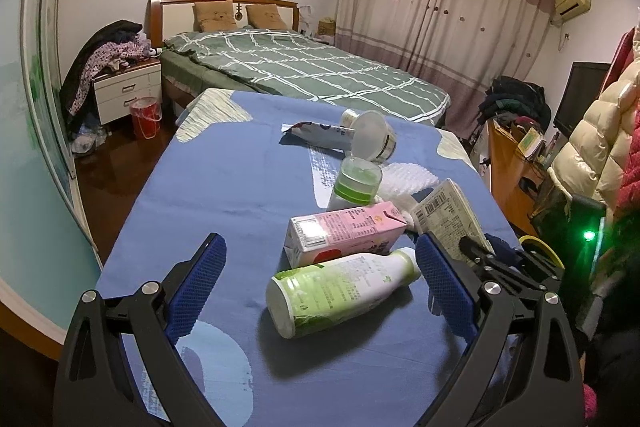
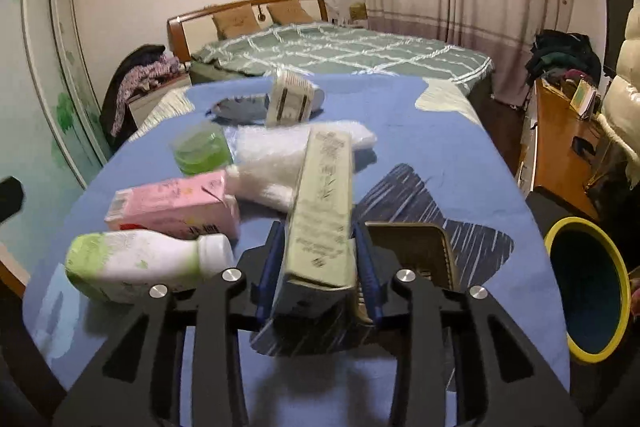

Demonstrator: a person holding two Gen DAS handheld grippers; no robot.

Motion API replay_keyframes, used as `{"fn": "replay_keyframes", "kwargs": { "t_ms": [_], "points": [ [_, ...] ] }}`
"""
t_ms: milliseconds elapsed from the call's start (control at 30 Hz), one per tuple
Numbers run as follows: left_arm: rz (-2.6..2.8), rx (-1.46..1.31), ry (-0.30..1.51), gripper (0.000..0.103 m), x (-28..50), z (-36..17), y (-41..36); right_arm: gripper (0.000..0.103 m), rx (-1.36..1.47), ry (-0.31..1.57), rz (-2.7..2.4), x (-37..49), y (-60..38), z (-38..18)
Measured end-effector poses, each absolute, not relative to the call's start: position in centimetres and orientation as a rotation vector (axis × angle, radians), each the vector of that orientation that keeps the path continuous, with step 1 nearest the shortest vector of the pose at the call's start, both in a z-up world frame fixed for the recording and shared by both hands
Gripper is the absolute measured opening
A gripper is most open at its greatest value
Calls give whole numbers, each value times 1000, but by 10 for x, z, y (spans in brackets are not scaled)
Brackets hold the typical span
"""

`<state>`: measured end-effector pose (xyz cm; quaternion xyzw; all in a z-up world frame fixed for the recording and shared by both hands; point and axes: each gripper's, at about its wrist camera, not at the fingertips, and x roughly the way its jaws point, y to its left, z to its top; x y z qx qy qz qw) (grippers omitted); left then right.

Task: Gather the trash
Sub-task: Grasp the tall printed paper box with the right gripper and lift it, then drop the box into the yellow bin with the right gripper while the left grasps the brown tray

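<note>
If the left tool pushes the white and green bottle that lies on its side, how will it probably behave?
The white and green bottle lies on its round side on the blue cloth, so it would probably roll, not slide. It looks like smooth plastic, so perhaps slippery between the open left tool pads. The pink carton just behind may stop it.

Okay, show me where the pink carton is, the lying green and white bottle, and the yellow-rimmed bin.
pink carton (image 1: 344, 233): left wrist view, on its long side panel.
green and white bottle (image 1: 340, 289): left wrist view, on the middle of its body.
yellow-rimmed bin (image 2: 560, 233): right wrist view, on its yellow rim.
</note>
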<state>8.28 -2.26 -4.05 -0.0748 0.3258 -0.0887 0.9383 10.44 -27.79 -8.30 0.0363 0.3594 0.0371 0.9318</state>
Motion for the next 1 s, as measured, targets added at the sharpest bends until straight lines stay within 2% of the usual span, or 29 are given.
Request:
{"fn": "replay_keyframes", "kwargs": {
  "t_ms": [67, 133, 167, 200, 300, 733, 1000],
  "points": [
    [-180, -153, 666, 94, 83, -40, -23, 43, 84, 752, 80, 108, -277, -88],
    [-179, -154, 668, 94, 83, -41, -24, 44, 101, 769, 91, 112, -277, -93],
    [-177, -154, 670, 94, 83, -42, -23, 41, 119, 773, 98, 113, -278, -94],
    [-176, -153, 671, 94, 84, -42, -23, 31, 142, 775, 113, 112, -280, -94],
    [-173, -153, 670, 94, 84, -43, -23, 28, 162, 740, 136, 105, -282, -83],
    [-230, -116, 695, 94, 90, -50, -47, 28, 230, 549, 145, 62, -332, -16],
    [-369, -17, 739, 94, 90, -65, -111, 28, 257, 547, -153, 35, -433, -33]
  ]
}}
